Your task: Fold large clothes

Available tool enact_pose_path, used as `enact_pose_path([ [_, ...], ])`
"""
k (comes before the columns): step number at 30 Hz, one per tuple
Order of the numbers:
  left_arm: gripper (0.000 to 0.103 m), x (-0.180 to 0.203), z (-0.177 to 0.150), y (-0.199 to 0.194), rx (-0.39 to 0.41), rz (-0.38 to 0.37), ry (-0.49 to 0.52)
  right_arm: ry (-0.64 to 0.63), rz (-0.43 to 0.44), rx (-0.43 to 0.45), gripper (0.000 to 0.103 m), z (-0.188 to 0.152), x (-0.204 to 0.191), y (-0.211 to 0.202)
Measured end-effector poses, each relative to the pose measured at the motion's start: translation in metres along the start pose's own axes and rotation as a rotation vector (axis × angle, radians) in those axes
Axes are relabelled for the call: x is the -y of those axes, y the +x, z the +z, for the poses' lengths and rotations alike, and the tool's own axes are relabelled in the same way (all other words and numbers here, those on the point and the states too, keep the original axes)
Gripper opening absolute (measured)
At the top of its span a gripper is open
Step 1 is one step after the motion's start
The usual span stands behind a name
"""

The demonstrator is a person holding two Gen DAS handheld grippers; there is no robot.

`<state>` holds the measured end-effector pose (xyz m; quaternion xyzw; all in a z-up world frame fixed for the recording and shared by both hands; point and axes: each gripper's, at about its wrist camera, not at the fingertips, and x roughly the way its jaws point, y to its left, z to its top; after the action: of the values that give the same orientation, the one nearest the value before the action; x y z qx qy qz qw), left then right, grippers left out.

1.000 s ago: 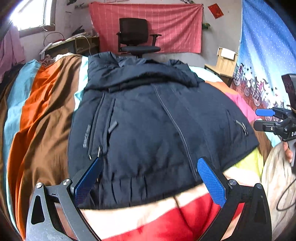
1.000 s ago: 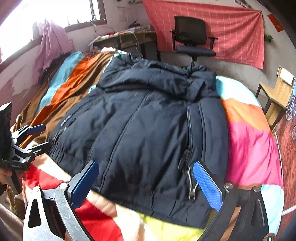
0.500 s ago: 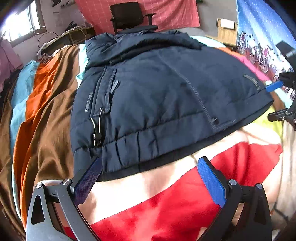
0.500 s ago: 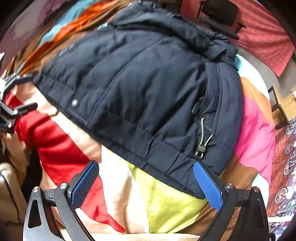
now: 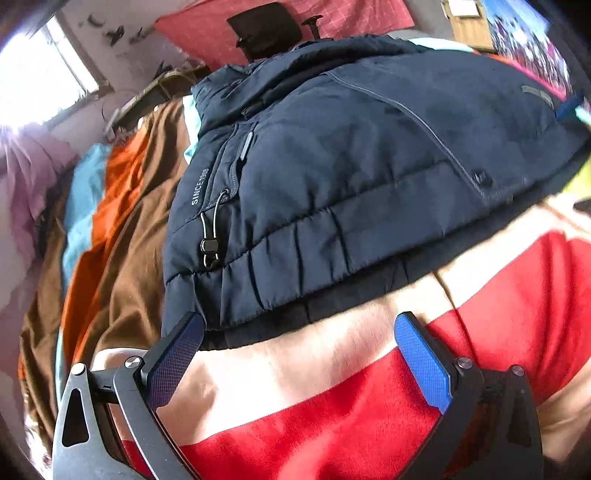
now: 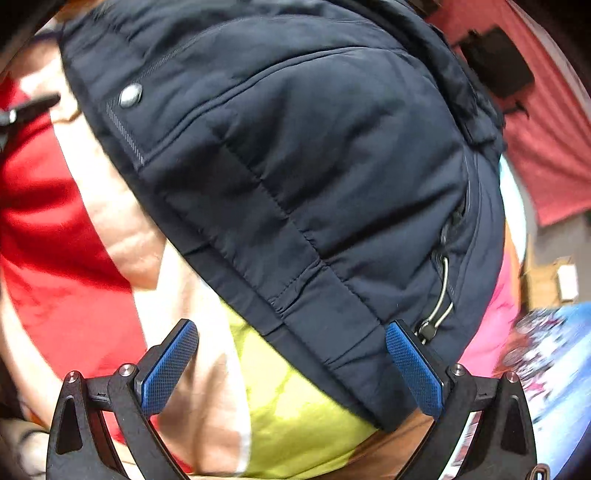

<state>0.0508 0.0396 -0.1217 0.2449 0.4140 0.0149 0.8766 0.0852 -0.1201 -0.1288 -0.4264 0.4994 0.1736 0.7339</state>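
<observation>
Both grippers hang wide apart and empty at the near hem of the jacket.

From the left wrist, the left gripper (image 5: 299, 350) sits low over the bedspread (image 5: 332, 406), its jaws spread, its left finger close against the near-left hem corner. The navy padded jacket (image 5: 351, 166) lies front-up and flat across the bed, collar at the far end, hem nearest the camera. A drawcord toggle (image 5: 210, 243) dangles near the left hem, beside white lettering on the side panel. A snap button (image 5: 482, 179) shows low on the front placket.

From the right wrist, the right gripper (image 6: 291, 365) is likewise spread, with nothing between the fingers. Its right finger lies against the jacket's (image 6: 314, 166) near-right hem corner, next to a second cord toggle (image 6: 430, 326). This view is somewhat blurred.

I judge that the step in hand is the approach to the two hem corners, no fold made yet. Next, each gripper would need to slide one finger under the thick hem, close firmly on it, and lift both corners together toward the collar.

Underneath, the bedspread shows red, cream and yellow-green patches near, with brown, orange and teal stripes to the left. Beyond stand an office chair (image 5: 266, 29), a red wall cloth (image 5: 369, 18) and a bright window (image 5: 37, 74).
</observation>
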Motion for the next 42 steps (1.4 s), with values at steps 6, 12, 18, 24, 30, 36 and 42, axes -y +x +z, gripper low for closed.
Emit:
enact_pose_path([
  [6, 0.102, 0.009, -0.001, 0.009, 0.011, 0.107, 0.045, -0.062, -0.147, -0.001, 0.103, -0.011, -0.018, 0.006],
  [12, 0.102, 0.014, -0.001, 0.010, 0.060, 0.178, 0.094, -0.085, -0.276, 0.021, 0.103, -0.010, -0.028, 0.009],
  [18, 0.102, 0.012, 0.002, 0.011, 0.085, 0.196, 0.106, -0.071, -0.323, 0.053, 0.103, -0.009, -0.025, 0.012],
  [24, 0.102, 0.012, 0.005, 0.007, 0.117, 0.234, 0.112, 0.042, -0.328, 0.134, 0.102, 0.005, 0.001, -0.003],
  [30, 0.082, 0.002, 0.013, 0.002, 0.138, 0.229, 0.071, 0.121, -0.300, 0.201, 0.098, 0.010, 0.022, -0.016],
  [36, 0.039, 0.002, 0.023, -0.008, 0.145, 0.158, 0.065, 0.141, -0.285, 0.277, 0.079, 0.009, 0.028, -0.031],
  [42, 0.014, -0.003, 0.042, -0.023, 0.178, 0.104, 0.064, 0.102, -0.250, 0.302, 0.050, 0.007, 0.015, -0.038],
])
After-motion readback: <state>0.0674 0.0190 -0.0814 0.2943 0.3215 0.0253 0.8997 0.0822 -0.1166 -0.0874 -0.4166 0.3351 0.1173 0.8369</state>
